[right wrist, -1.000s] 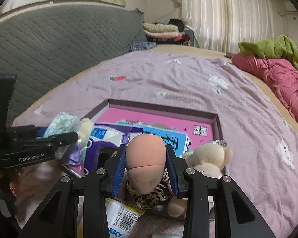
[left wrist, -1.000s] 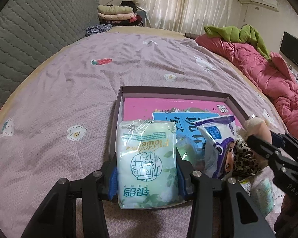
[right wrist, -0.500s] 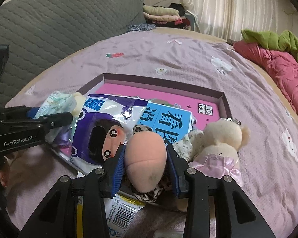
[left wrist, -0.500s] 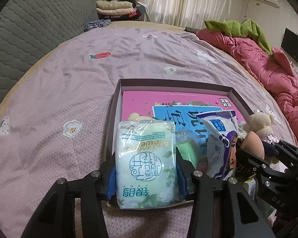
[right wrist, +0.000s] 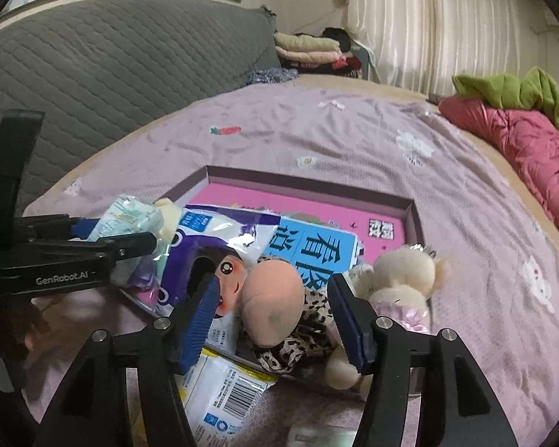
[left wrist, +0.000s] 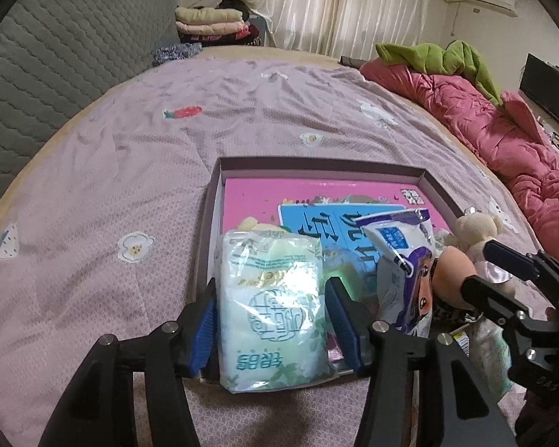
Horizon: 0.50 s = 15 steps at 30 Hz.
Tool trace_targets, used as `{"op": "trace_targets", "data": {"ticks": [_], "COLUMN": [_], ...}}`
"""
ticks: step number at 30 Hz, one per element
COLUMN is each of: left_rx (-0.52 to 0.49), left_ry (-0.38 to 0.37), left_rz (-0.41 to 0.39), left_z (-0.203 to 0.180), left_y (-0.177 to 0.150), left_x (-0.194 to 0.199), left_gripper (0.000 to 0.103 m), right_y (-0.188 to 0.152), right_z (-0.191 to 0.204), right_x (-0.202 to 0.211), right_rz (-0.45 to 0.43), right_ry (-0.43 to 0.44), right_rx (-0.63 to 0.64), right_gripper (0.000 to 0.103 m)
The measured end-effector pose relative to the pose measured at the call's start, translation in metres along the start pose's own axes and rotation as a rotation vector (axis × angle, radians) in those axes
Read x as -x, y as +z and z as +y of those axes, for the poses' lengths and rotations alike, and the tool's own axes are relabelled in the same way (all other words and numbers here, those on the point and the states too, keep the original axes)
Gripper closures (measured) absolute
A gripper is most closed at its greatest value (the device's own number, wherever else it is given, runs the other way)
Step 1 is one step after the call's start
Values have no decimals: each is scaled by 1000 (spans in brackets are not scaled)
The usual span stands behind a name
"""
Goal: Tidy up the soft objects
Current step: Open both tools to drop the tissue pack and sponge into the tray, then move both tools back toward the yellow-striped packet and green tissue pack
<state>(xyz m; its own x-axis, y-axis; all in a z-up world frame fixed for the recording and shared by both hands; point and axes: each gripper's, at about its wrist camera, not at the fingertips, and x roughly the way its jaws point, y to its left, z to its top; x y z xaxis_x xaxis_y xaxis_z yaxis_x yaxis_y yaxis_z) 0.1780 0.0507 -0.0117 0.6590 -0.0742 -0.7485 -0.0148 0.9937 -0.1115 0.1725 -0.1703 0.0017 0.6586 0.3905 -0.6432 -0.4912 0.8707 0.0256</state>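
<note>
My left gripper (left wrist: 271,316) is shut on a green and white tissue pack (left wrist: 272,305) at the near left corner of a shallow purple box (left wrist: 316,165); the pack also shows in the right wrist view (right wrist: 130,216). My right gripper (right wrist: 274,320) is open around a peach-headed doll in leopard print (right wrist: 274,298), which lies at the box's near edge without being squeezed. A purple and white cartoon bag (right wrist: 212,249) lies left of the doll. A cream teddy bear (right wrist: 402,275) lies to its right.
A pink and blue book (left wrist: 316,201) covers the box floor. A white packet with a barcode (right wrist: 227,383) lies in front of the box. A red quilt (left wrist: 503,126) runs along the right side of the bed, and a grey headboard (right wrist: 93,59) stands on the left.
My right gripper has opened and let go of the doll's head, which now rests on the box edge. My left gripper still holds the tissue pack, little moved.
</note>
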Motion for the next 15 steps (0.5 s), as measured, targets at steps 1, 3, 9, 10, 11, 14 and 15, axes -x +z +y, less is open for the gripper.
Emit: {"op": "trace_targets", "data": {"ticks": [1,3,9,10,11,14,15], "left_rx": [-1,-2,-14,-19,-28,-48,-47], "left_ry": [-1,-7,-36,-42,-53,-84,-105], "left_rz": [-16,-43,-110,-110,-106,-87,-73], "left_z": [0,0,-11,-14,-18,-31,-35], "left_y": [0,1,-8,-10,-13,-24,-28], "left_x": [4,12,45,48,50,56,57], "left_gripper": [48,47,46,46,46,46,46], "right_y": [-1,-4,-22,-26,-31,-41,-43], "right_z": [-2,-8,-39,-45,-49,-56,-56], "right_x": [5,16,42,45,48,53,55], "right_rz": [-4,-9,14,22,33,61,68], "right_ry": [-5,-3,-34,-35,-40,-54,-60], "right_rx": [-1,-19,-142,-168,-192,-218,-215], "right_gripper": [41,41,35,35,35,35,35]}}
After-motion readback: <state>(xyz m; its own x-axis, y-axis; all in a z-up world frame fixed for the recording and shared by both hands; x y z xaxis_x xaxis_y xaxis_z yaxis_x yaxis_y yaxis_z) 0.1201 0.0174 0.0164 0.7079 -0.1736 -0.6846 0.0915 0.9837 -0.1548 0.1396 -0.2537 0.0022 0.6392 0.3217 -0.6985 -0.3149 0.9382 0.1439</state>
